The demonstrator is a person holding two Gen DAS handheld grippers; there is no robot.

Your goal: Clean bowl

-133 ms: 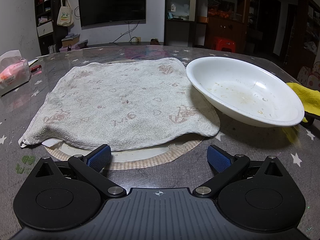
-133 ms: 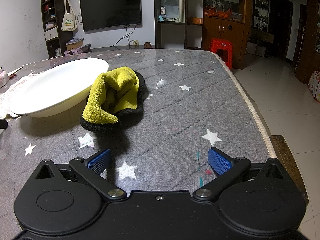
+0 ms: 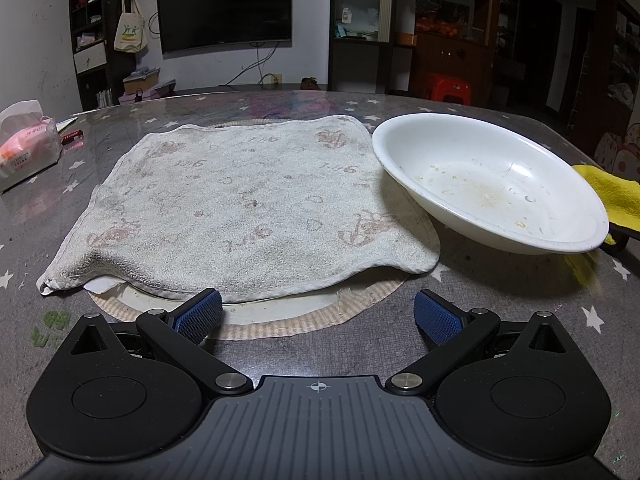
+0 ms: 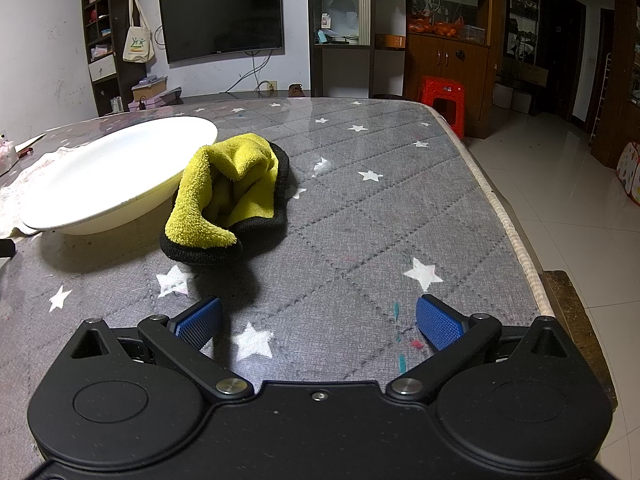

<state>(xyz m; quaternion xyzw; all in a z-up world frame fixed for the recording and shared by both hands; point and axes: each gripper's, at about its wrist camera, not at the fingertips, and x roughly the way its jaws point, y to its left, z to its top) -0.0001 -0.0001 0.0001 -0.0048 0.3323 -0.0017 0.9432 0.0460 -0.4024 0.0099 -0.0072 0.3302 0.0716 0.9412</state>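
Bowl cleaning has not begun, judging by the layout; findings run near to far.

Nearest, the left gripper (image 3: pixel 318 314) hangs over the near edge of the table (image 4: pixel 360 240) with its jaws spread wide and nothing between the blue pads (image 3: pixel 199 316); the right gripper (image 4: pixel 318 318) stands likewise, wide apart and empty, over bare star-printed cover.

Just beyond the left gripper lies a worn pale towel (image 3: pixel 248 204), spread flat over a round striped mat (image 3: pixel 280 326) (probably laid out as a work or drying surface); its right edge reaches the bowl's foot.

Ahead and left of the right gripper sits a crumpled yellow cloth (image 4: pixel 224 190) with a black underside, touching the bowl's right side; it is placed within the right gripper's reach, which suggests it is the wiping tool.

The bowl (image 3: pixel 488 182) itself, white and shallow, stands upright on the table between towel and yellow cloth, to the right in the left wrist view; dried food specks and a yellowish smear mark its inner floor.

Further left a pink tissue pack (image 3: pixel 26 144) rests near the table's edge; beyond the far edge stand a wall-mounted television (image 3: pixel 224 6), shelving, and a red stool (image 4: pixel 442 100).
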